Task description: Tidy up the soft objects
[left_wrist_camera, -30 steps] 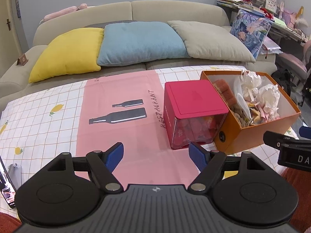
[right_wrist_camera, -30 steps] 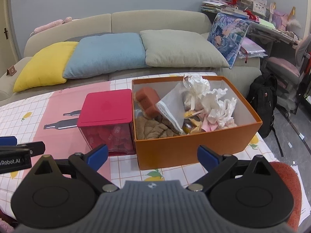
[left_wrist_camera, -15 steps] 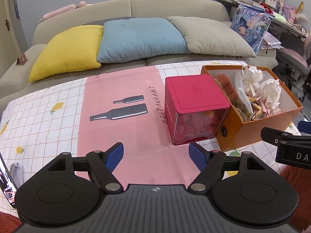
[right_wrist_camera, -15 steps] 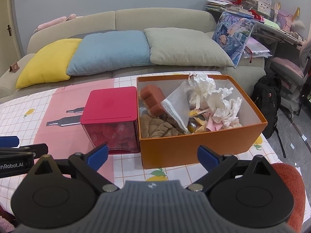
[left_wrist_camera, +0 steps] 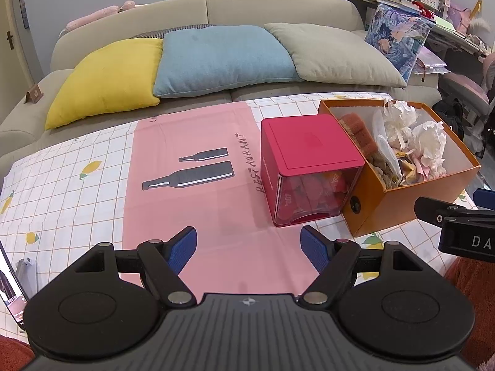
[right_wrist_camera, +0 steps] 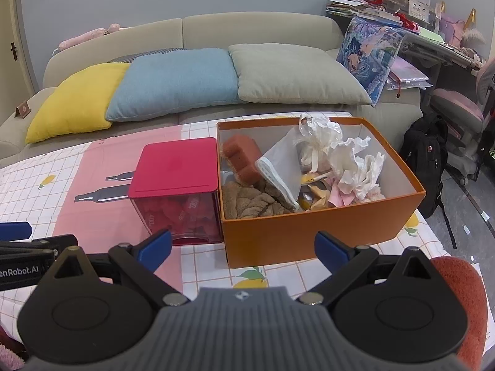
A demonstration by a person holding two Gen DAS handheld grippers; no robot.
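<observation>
- Over the pink strip of the tablecloth (left_wrist_camera: 185, 216), in the left wrist view, the left gripper (left_wrist_camera: 248, 245) hangs with its blue-tipped jaws spread wide and nothing between them.
- Ahead and to the right on the table stands a red box (left_wrist_camera: 309, 167) with a see-through front, touching an open orange box (left_wrist_camera: 402, 204) on its right side.
- Soft things fill the orange box: a brown sponge (left_wrist_camera: 355, 126), white crumpled fabric (left_wrist_camera: 430, 142) and a clear bag (left_wrist_camera: 385, 151).
- Part of the right gripper shows at the right edge of this view.
- Behind the table a sofa (left_wrist_camera: 278, 9) carries a yellow cushion (left_wrist_camera: 108, 77), a blue cushion (left_wrist_camera: 222, 58) and a grey cushion (left_wrist_camera: 334, 55).
- From the right wrist view, the right gripper (right_wrist_camera: 243, 246) is held near the front wall of the orange box (right_wrist_camera: 309, 232), jaws apart and empty.
- Inside the box lie the brown sponge (right_wrist_camera: 244, 157), a beige fuzzy cloth (right_wrist_camera: 250, 201), the clear bag (right_wrist_camera: 281, 167) and the white fabric (right_wrist_camera: 349, 160).
- Touching the orange box's left wall is the red box (right_wrist_camera: 176, 167).
- A black backpack (right_wrist_camera: 430, 160) stands on the floor to the right.
</observation>
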